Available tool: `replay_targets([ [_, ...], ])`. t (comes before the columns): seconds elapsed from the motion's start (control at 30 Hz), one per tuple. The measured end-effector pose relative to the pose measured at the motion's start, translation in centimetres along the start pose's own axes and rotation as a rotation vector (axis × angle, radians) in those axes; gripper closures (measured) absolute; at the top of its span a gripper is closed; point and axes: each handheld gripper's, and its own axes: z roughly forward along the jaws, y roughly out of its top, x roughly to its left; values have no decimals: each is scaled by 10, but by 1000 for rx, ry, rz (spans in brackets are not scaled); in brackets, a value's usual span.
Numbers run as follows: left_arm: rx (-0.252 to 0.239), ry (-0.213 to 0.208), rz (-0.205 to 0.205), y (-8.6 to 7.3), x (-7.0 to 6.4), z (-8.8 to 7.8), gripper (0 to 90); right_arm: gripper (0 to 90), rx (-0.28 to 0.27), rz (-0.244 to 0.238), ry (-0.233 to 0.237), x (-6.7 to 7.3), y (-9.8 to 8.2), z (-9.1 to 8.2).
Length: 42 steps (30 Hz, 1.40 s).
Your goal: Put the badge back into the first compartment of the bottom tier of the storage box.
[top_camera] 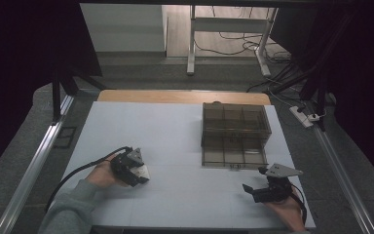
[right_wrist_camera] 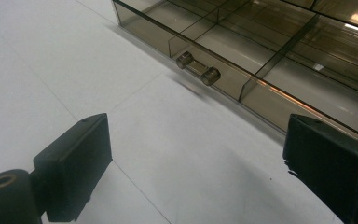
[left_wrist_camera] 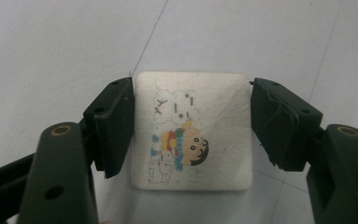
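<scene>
Left claw point(left_wrist_camera: 191, 126) clenched on the white cartoon tile point(left_wrist_camera: 193, 130), edge-on between its pads; thin grip could let it pivot or slip. Right claw point(right_wrist_camera: 205, 177) released, drawer point(right_wrist_camera: 261, 51) just ahead.

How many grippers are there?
2. The left gripper is at the table's left, shut on a white cartoon tile. The right gripper is open by the drawer box.

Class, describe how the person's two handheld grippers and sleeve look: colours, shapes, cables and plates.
Both grippers are black. The left gripper trails a black cable and carries a grey three-cornered plate; its fingers are blocky dark pads on rounded arms with brass-ringed pivots. The right gripper bears a like plate. The left forearm wears a grey sleeve.
</scene>
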Motion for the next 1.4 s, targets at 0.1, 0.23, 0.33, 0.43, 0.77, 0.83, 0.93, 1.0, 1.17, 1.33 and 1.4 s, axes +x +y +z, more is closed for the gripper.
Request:
replay_targets([
  [0.1, -15, 7, 0, 0, -1, -1, 329, 76, 2, 0, 0, 0, 0, 0],
  [0.23, -60, 5, -15, 1, -1, -7, 329, 76, 2, -1, -1, 0, 0, 0],
  [0.33, -86, 7, -40, 1, -1, -11, 328, 76, 4, -1, -2, 0, 0, 0],
  [0.43, -117, 6, -61, 1, 0, -14, 328, 76, 3, -1, 1, 0, 0, 1],
  [0.77, -179, 19, -72, 2, -1, -22, 328, 76, 5, -3, -3, 0, 0, 0],
  [0.83, -195, 21, -79, 2, 0, -24, 328, 76, 4, -4, -1, 0, 0, 0],
  [0.93, -219, 22, -96, 1, 0, -26, 328, 76, 4, -4, 0, 0, 0, 0],
  [1.0, -230, 26, -104, 2, 0, -27, 328, 76, 5, -5, 1, 0, 0, 0],
  [1.17, -259, 24, -113, 2, 0, -31, 328, 76, 2, -3, 4, 0, 0, 1],
  [1.33, -286, 28, -123, 2, 0, -34, 328, 76, 4, -4, 4, 0, 0, 1],
  [1.4, -292, 28, -128, 2, 0, -35, 328, 76, 6, -4, 2, 0, 0, 1],
])
